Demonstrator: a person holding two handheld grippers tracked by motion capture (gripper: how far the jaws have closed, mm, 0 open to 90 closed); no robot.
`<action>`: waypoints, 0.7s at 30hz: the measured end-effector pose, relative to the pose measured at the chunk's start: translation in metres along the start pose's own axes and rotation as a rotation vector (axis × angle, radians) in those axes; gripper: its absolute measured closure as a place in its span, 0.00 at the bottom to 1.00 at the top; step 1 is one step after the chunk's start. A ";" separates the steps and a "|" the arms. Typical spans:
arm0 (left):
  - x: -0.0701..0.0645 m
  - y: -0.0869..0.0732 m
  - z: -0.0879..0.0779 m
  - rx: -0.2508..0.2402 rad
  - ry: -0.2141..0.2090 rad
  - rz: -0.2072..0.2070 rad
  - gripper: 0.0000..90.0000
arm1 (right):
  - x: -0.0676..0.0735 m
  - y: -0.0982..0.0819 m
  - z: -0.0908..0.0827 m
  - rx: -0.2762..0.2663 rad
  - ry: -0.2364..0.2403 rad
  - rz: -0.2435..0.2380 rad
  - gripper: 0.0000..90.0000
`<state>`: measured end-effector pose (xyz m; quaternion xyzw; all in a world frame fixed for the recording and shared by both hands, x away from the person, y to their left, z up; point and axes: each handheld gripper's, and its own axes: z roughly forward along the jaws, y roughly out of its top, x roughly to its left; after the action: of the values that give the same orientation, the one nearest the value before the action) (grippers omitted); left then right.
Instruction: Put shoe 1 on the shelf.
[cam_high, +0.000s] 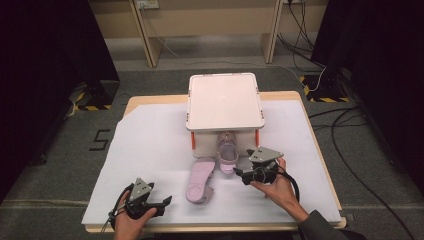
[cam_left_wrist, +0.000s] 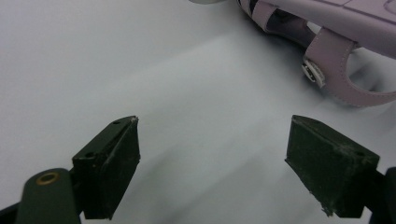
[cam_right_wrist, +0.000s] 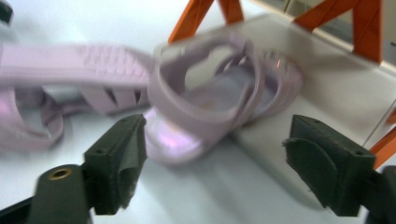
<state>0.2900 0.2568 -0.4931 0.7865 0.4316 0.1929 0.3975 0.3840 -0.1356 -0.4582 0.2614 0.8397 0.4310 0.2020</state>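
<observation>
Two lilac sandals lie at the front of a white two-level rack (cam_high: 225, 100). One sandal (cam_high: 227, 152) stands upright, its toe on the rack's lower shelf (cam_right_wrist: 327, 84) and its heel (cam_right_wrist: 187, 135) over the edge. The other sandal (cam_high: 200, 180) lies sole up on the white sheet, to its left. My right gripper (cam_high: 239, 173) sits just right of the upright sandal with its jaws open; in the right gripper view (cam_right_wrist: 215, 163) the blurred heel lies ahead of them, untouched. My left gripper (cam_high: 167, 202) rests open near the front edge, and the overturned sandal's buckled strap (cam_left_wrist: 336, 70) lies beyond it.
The rack has orange corner posts (cam_right_wrist: 191, 18) and a flat white top. A white sheet (cam_high: 145, 145) covers the wooden table. Beyond the table are grey floor, cables (cam_high: 350, 125) at the right and wooden furniture legs at the back.
</observation>
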 end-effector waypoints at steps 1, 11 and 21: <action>0.000 0.000 0.000 0.001 0.000 0.001 0.19 | 0.000 0.000 0.000 0.000 0.000 0.000 0.22; 0.000 0.000 0.000 0.003 -0.001 0.002 0.19 | 0.015 -0.011 0.030 0.082 -0.011 -0.023 0.28; 0.000 0.000 0.000 0.002 -0.002 0.003 0.19 | -0.004 -0.012 0.023 0.090 -0.011 -0.039 0.51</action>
<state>0.2900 0.2569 -0.4931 0.7877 0.4302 0.1923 0.3968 0.3968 -0.1295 -0.4804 0.2560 0.8620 0.3874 0.2033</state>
